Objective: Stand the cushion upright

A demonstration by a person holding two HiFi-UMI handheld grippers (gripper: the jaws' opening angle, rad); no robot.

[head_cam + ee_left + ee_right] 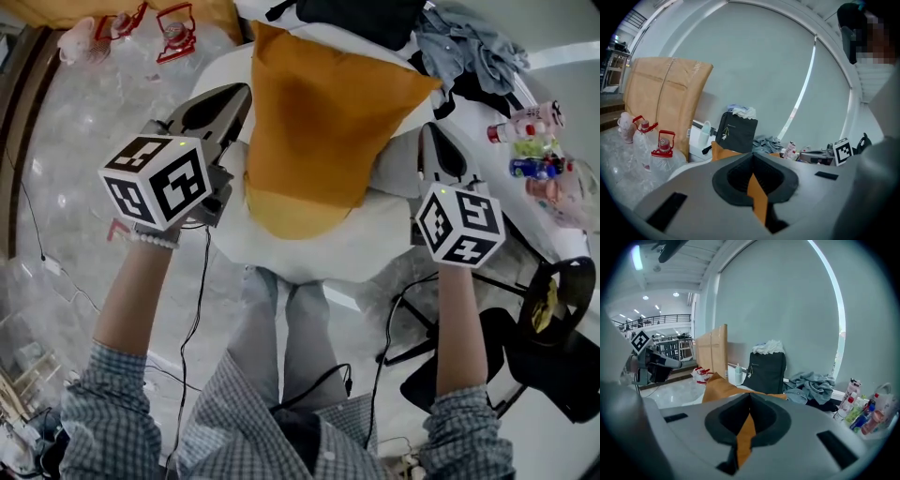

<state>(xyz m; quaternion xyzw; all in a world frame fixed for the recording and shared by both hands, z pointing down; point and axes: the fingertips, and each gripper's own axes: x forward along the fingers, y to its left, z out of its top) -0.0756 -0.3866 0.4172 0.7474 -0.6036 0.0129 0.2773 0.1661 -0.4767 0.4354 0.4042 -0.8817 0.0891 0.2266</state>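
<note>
An orange cushion [319, 122] is over the white round table [309, 258], its long side running away from me. My left gripper [244, 96] is shut on the cushion's left edge. My right gripper [429, 133] is shut on its right edge. In the left gripper view a strip of orange fabric [757, 192] is pinched between the closed jaws, and the right gripper view shows the same orange fabric [745, 430]. The cushion's underside is hidden, so I cannot tell how much of it rests on the table.
Beyond the cushion are a black bag [361, 14] and crumpled grey clothes [469, 47]. Several bottles [534, 141] stand at the table's right rim. Red-capped water jugs [173, 33] and cardboard [665, 98] are at the far left. A black chair [553, 319] and cables are on the floor.
</note>
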